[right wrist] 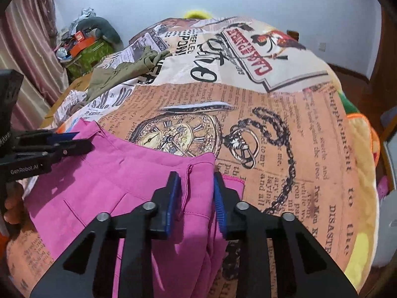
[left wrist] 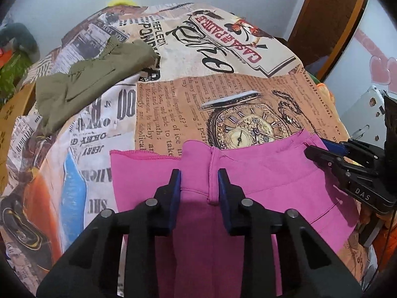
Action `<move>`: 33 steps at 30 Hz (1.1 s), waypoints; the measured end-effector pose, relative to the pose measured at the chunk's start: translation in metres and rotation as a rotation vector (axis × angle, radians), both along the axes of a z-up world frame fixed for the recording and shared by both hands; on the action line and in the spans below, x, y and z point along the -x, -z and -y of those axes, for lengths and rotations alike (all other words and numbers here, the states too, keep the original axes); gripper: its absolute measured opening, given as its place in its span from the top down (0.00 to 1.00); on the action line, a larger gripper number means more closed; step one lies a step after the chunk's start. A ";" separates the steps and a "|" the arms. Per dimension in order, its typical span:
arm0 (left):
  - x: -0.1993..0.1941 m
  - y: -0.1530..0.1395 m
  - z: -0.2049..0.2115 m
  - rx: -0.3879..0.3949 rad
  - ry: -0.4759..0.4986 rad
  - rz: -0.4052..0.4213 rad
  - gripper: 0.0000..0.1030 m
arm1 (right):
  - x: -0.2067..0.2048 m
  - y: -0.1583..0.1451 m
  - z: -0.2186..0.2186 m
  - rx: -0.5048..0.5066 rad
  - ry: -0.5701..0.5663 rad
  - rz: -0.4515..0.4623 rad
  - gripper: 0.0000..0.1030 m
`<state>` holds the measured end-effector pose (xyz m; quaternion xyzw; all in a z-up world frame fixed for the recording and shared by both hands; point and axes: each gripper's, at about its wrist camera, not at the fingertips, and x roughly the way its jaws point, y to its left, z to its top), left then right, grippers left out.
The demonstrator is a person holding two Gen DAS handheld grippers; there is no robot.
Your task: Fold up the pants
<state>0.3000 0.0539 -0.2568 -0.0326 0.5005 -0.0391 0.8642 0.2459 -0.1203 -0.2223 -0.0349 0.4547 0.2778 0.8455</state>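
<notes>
Pink pants lie on a bed covered by a newspaper-print sheet; they also show in the right wrist view. My left gripper is open, its fingers straddling a raised seam of the pink fabric. My right gripper is open too, its fingers on either side of a fold at the pants' edge. In the left wrist view the right gripper shows at the pants' right corner. In the right wrist view the left gripper shows at the pants' left corner.
Olive green pants lie crumpled at the far left of the bed, also seen in the right wrist view. Clutter and a green box stand by the curtain at left. A wooden door is at right.
</notes>
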 end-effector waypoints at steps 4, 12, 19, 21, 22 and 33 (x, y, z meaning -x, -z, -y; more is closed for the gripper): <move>-0.004 0.005 -0.003 -0.080 -0.042 0.009 0.75 | 0.002 0.002 -0.003 0.057 -0.018 0.043 0.84; -0.002 0.003 -0.002 -0.094 -0.026 -0.005 0.75 | -0.005 0.001 -0.007 0.097 -0.018 0.014 0.82; 0.015 -0.027 0.000 -0.082 -0.018 0.036 0.71 | 0.004 -0.025 -0.001 0.080 0.006 0.002 0.60; 0.020 -0.035 -0.001 -0.088 -0.027 0.054 0.56 | 0.013 -0.038 0.001 0.079 0.004 0.037 0.55; 0.025 -0.041 -0.002 -0.094 -0.036 0.072 0.51 | 0.016 -0.043 0.002 0.077 0.003 0.046 0.54; 0.055 -0.072 -0.013 -0.085 -0.070 0.134 0.24 | 0.045 -0.072 0.011 0.049 -0.010 0.070 0.33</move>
